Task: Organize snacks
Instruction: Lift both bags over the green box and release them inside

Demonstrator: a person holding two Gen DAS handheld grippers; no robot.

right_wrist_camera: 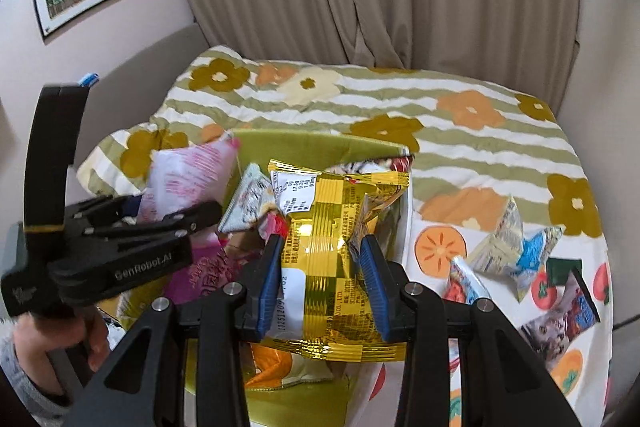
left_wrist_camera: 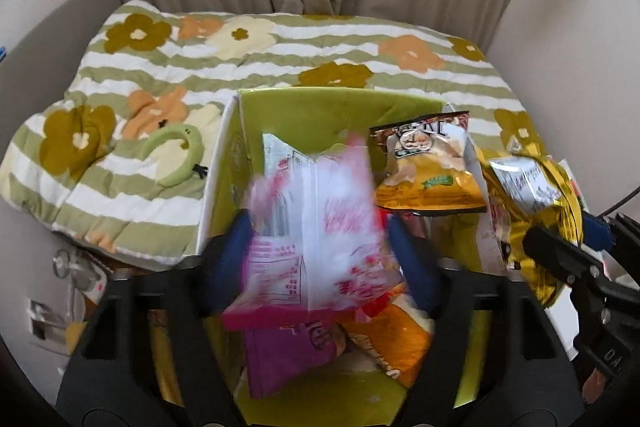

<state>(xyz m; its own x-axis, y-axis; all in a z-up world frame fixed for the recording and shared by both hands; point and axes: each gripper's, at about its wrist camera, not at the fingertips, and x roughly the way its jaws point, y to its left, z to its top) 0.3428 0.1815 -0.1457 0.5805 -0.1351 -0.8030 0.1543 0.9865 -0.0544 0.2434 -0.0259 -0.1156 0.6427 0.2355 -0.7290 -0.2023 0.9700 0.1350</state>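
The right claw (right_wrist_camera: 323,277) pinches a gold, crinkled foil snack packet (right_wrist_camera: 332,247) across its middle above the lime-green open storage box (right_wrist_camera: 320,143) on the bed; the left claw (left_wrist_camera: 320,259) stands spread, a blurred pink-and-white plastic snack bag (left_wrist_camera: 316,223) between its blue pads and apparently dropping into the box. Both packets look light, soft and slippery, likely crushable. A mid-body or seam hold seems safest.
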